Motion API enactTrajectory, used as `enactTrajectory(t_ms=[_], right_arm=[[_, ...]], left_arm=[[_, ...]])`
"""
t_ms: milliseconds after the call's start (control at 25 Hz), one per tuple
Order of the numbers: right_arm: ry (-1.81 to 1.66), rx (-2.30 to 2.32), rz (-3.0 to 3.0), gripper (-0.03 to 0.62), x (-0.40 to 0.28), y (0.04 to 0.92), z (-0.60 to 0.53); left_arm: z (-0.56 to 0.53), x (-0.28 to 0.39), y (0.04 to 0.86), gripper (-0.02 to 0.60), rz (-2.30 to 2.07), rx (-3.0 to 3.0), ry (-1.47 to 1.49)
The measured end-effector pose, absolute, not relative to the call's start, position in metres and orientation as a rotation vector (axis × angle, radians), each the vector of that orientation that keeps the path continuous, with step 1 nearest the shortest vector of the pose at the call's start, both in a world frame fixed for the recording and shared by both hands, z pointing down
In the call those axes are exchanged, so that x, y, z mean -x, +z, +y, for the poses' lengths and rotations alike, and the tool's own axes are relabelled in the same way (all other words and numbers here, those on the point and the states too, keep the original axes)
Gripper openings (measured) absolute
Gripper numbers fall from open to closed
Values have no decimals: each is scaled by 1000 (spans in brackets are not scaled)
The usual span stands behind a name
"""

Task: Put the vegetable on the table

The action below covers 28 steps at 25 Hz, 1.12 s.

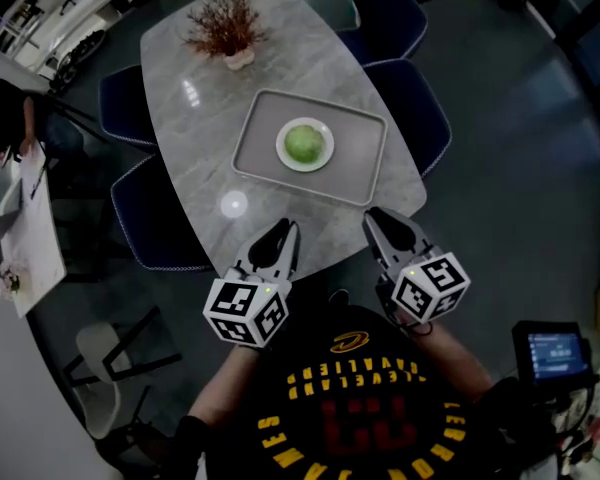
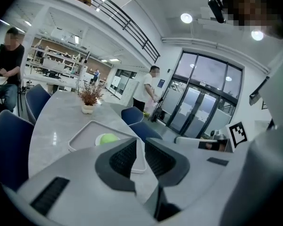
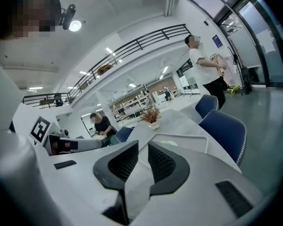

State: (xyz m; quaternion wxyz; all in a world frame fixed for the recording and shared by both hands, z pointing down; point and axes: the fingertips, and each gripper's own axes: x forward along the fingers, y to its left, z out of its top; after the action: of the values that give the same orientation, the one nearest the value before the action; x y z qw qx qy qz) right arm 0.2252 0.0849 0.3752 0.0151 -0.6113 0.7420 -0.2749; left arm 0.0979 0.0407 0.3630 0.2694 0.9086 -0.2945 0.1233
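1. Grey table (image 1: pixel 190 148) fills our head view, with a plant (image 1: pixel 225 28) at its far end.
2. Our left gripper (image 1: pixel 278 236) hangs over the near edge. Its jaws are parted by a narrow gap, holding and touching nothing.
3. The vegetable (image 1: pixel 304 143) sits on a plate (image 1: pixel 281 154) in the tray (image 1: pixel 260 138), mid-table. It is round and green, and we judge it light, leafy and apt to roll, so we would grip it gently across its widest part.
4. Our right gripper (image 1: pixel 385 230), also at the near edge, is likewise barely parted and empty. We think either gripper needs to spread far wider.
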Motion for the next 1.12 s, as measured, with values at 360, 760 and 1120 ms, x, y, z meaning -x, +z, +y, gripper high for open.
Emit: enactTrajectory(t_ms=[360,760,1120], right_arm=[[-924,1973,2360,61,-234,401,11],[-936,2068,2490,61,-272,448,-40],[-1167,1893,2588,61,-284,508,-78]], left_arm=[[-39,-96,409,74,-778,-2335,402],[-86,-100,469,74,-806,-2181,485],[-111,-110,521,75,-863,-2027,541]])
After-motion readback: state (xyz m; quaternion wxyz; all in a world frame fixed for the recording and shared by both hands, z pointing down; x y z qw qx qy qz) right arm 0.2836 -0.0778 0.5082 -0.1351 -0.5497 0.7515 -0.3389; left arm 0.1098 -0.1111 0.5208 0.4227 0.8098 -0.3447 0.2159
